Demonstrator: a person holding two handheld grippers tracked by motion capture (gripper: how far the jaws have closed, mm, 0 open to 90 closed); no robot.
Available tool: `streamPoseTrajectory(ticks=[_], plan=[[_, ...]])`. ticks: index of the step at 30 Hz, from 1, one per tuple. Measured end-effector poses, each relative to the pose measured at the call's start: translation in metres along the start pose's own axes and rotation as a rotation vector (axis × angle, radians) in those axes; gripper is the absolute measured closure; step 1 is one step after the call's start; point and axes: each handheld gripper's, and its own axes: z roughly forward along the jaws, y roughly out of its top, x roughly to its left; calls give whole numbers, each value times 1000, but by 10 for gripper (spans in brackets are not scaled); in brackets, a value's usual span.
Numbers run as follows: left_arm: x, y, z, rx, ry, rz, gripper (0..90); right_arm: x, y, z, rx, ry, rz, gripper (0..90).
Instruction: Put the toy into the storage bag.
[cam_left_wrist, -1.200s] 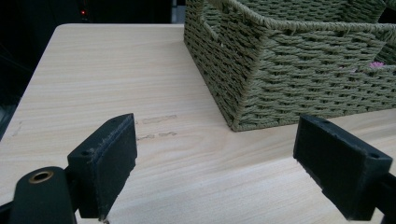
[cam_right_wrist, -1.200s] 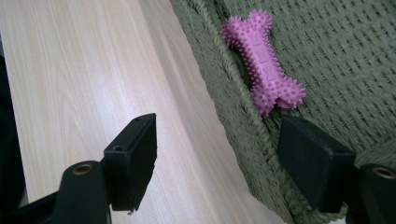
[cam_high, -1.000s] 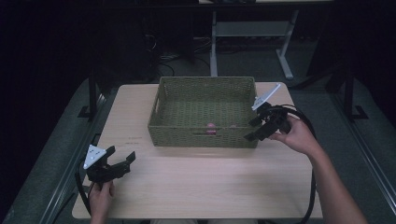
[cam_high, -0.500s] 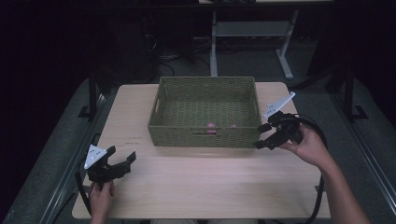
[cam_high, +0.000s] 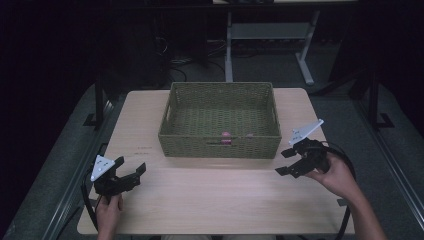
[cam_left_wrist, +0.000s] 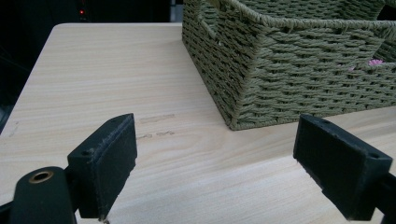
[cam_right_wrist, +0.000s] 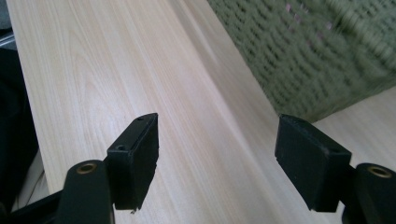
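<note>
Looking down from the high view, I've got the right gripper (cam_high: 288, 161) at lower right of the frame, just off the basket's (cam_high: 218, 145) near right corner, jaws released w/ nothing between them. In the right gripper view the pads (cam_right_wrist: 136, 157) hang over bare tabletop (cam_right_wrist: 93, 74) and the basket wall (cam_right_wrist: 317, 60) runs along the upper right, blurred. Left gripper (cam_high: 129, 171) sits at lower left, low over the tabletop (cam_high: 220, 195), also spread wide and empty; its own view frames the basket's corner (cam_left_wrist: 243, 88) upper right. I read that as parked out of the way while the right one works.

Task's thing, I'd judge, is the small pink item (cam_high: 226, 135) inside the basket, against the near wall, approx mid-frame. A second pink bit (cam_high: 248, 135) sits just right of it. Pink speck also peeks through the handle slot in the left gripper view (cam_left_wrist: 375, 61).

Hard to make out: what the pink things are – too small, partly behind the near wall. Room beyond the tabletop is too dark to read.
</note>
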Motion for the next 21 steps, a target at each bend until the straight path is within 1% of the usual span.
streamPoseTrajectory(ticks=[1, 3, 4, 6, 9, 11, 12, 13, 14, 16, 20, 21], plan=[[0, 0, 0, 0, 0, 0, 130, 0, 0, 0, 0, 0, 0, 299], [0, 0, 0, -1, 0, 0, 130, 2, -9, 4, -6, -1, 18, 299], [0, 0, 0, -1, 0, 0, 130, 2, -9, 4, -6, -1, 18, 299], [0, 0, 0, 1, 0, -3, 130, 2, -17, 7, -8, -10, 26, 299], [0, 0, 0, 6, 0, 3, 130, 3, -22, 8, -13, -10, 35, 299], [0, 0, 0, 6, 0, 3, 130, 3, -29, 10, -18, -15, 48, 298], [0, 0, 0, 6, 0, 3, 130, 3, -29, 10, -18, -15, 48, 298], [0, 0, 1, 4, 0, 3, 130, 4, -34, 12, -17, -23, 52, 297], [0, 0, 1, 5, -1, 3, 130, 4, -35, 12, -10, -22, 59, 296], [0, 0, 1, 6, -1, 3, 130, 5, -37, 13, -13, -27, 60, 296], [-1, 0, 1, 7, -4, 5, 130, 10, -50, 16, -21, -34, 79, 296], [-1, 0, 1, 8, -4, 5, 130, 10, -50, 16, -21, -34, 79, 296]])
